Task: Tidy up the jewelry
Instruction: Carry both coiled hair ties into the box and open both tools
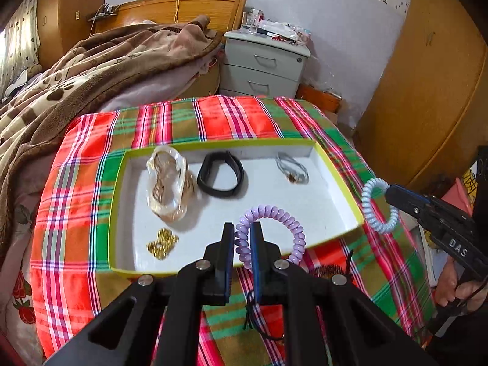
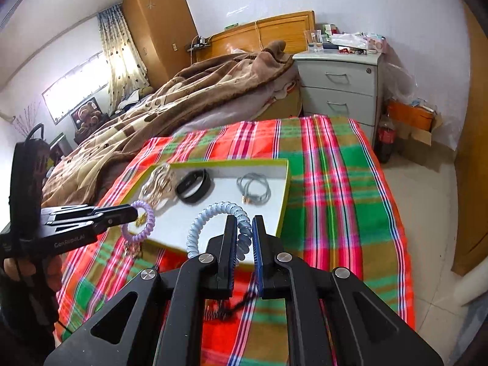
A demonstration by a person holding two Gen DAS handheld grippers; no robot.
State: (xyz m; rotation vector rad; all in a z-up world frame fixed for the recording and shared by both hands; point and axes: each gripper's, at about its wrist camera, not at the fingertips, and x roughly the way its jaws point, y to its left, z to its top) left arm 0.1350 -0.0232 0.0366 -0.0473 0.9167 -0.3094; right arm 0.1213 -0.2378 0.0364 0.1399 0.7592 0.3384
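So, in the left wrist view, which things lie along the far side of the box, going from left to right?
Clear bag of gold jewelry → black band → grey cord bracelet. Further right, outside the box, hangs the pale blue spiral hair tie.

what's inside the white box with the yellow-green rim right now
Inside the box: a clear bag of gold chains, a black band, a grey bracelet, and a gold beaded piece. The left gripper hides part of the near floor.
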